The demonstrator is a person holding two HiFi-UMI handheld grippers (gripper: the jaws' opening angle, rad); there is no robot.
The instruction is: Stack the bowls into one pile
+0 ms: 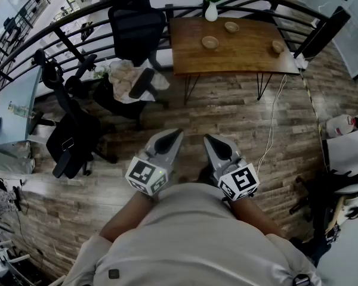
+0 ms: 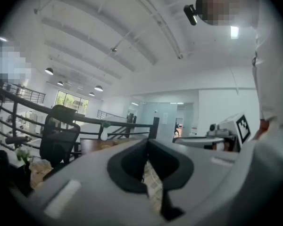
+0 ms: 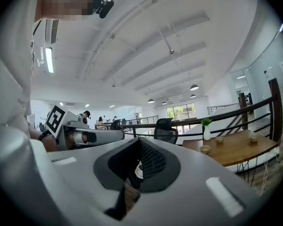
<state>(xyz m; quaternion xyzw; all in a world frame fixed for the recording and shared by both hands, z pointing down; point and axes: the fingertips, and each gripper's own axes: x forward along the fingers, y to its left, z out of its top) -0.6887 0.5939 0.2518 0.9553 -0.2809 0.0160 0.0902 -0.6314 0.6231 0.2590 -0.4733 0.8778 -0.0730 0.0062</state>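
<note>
On the wooden table (image 1: pixel 238 55) well ahead of the person, the three small bowls all lie singly. The middle bowl (image 1: pixel 210 42) sits toward the table's left half, the rear bowl (image 1: pixel 231 27) lies behind it and nearer the back edge, and the right-edge bowl (image 1: pixel 278 46) is close to the table's right end. None touches another and none is nested, so no part of the pile exists yet. The right gripper view shows the same spread, with every bowl upright and apart on the tabletop (image 3: pixel 240 150).

A white vase (image 1: pixel 211 11) holding a green sprig stands at the back edge, near the rear bowl but clear of it.

Both claws are far from that table, held close in front of the person's body over the plank floor (image 1: pixel 238 112). The left gripper (image 1: pixel 177 133) has its jaws together with nothing between them; only floor shows past the pads in its own view. The right gripper (image 1: pixel 208 138) is likewise closed on nothing.

As I judge it, the whole task is ahead: walk up to the table, lift one bowl, seat it in another, then add the last.

A black office chair (image 1: pixel 136 25) stands at the table's left end against the dark railing (image 1: pixel 77 16).
</note>
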